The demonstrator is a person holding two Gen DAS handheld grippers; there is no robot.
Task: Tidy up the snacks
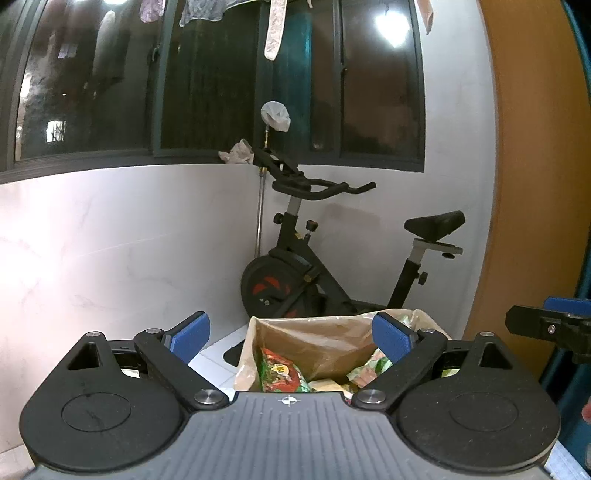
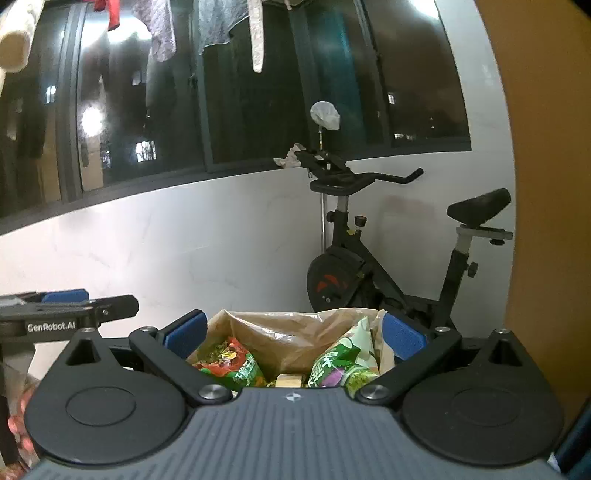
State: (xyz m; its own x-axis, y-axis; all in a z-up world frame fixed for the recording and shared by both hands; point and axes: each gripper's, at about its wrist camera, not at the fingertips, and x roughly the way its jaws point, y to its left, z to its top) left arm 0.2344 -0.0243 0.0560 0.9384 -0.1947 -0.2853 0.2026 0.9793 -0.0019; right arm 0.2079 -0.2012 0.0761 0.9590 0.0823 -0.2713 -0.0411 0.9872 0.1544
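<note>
Right in front of both cameras sits a brown paper bag (image 1: 325, 336), mouth open, stuffed with snacks. From the left wrist view, the left tongs (image 1: 291, 338) are spread wide with nothing between the blue pads (image 1: 190, 334), and the bag shows through the gap. Inside it on the left there's a red and green snack packet (image 1: 280, 373), plus a pale green packet (image 1: 369, 365) leaning on the right side. Some yellowish boxy thing (image 2: 290, 380) sits low in the middle, can't really tell what it is.

Right wrist view is pretty much the same deal: the right tongs (image 2: 293, 338) are spread too, holding nothing, hovering just short of the bag. The pale green packet with purple print stands up near the right pad, the red one lies toward the left. The left tongs poke in from the left edge of this view, beside the right ones.

Behind the bag, a black exercise bike (image 1: 314, 266) is parked in the corner against a white wall (image 1: 129, 240), under dark windows (image 1: 207, 81) with laundry (image 2: 162, 29) hanging above. Orange panel (image 1: 532, 166) on the far right.
</note>
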